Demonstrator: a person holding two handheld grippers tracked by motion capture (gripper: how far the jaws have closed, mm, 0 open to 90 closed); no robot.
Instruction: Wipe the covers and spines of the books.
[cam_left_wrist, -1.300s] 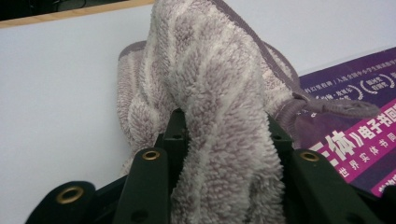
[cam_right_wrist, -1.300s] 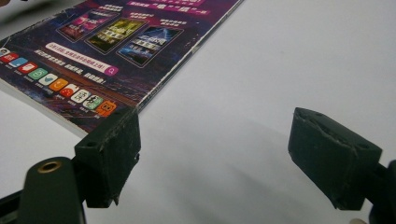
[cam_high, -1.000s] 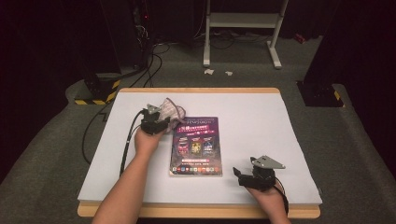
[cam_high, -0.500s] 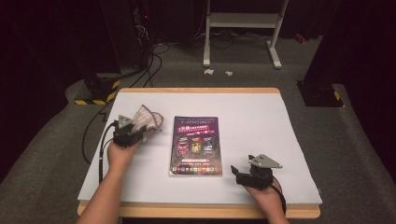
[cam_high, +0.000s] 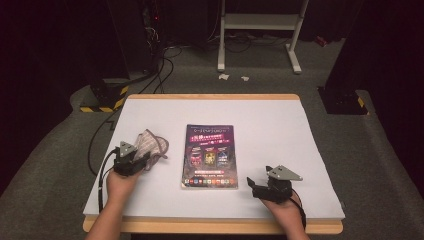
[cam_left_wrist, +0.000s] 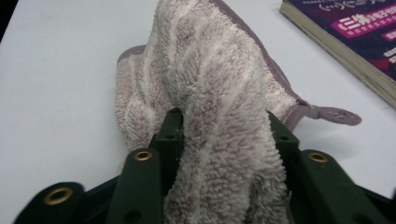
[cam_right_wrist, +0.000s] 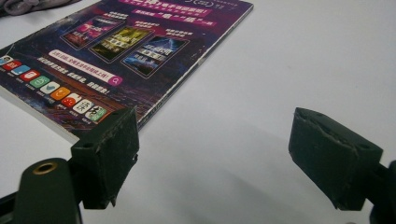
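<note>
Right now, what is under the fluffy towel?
Under the towel lies the white table. The left hand-held gripper pinches one fold. The bunched cloth covers whatever is beneath its middle, so that cannot be seen.

The towel (cam_left_wrist: 210, 107) is looped terry cloth, fluffy and matt, pale mauve with cream stripes and a flat woven hem along its edge. The left gripper (cam_left_wrist: 224, 135) clamping it looks like dark, matt plastic with small brass-coloured eyelets. Just beside the towel, the book (cam_high: 209, 155) has a glossy printed paper cover and a plain paper page block. On the book's other side, the right gripper (cam_right_wrist: 219, 154) carries rough, scuffed black pads. The desk (cam_high: 260, 120) under the book is smooth matt white, with a pale wooden edge.
</note>
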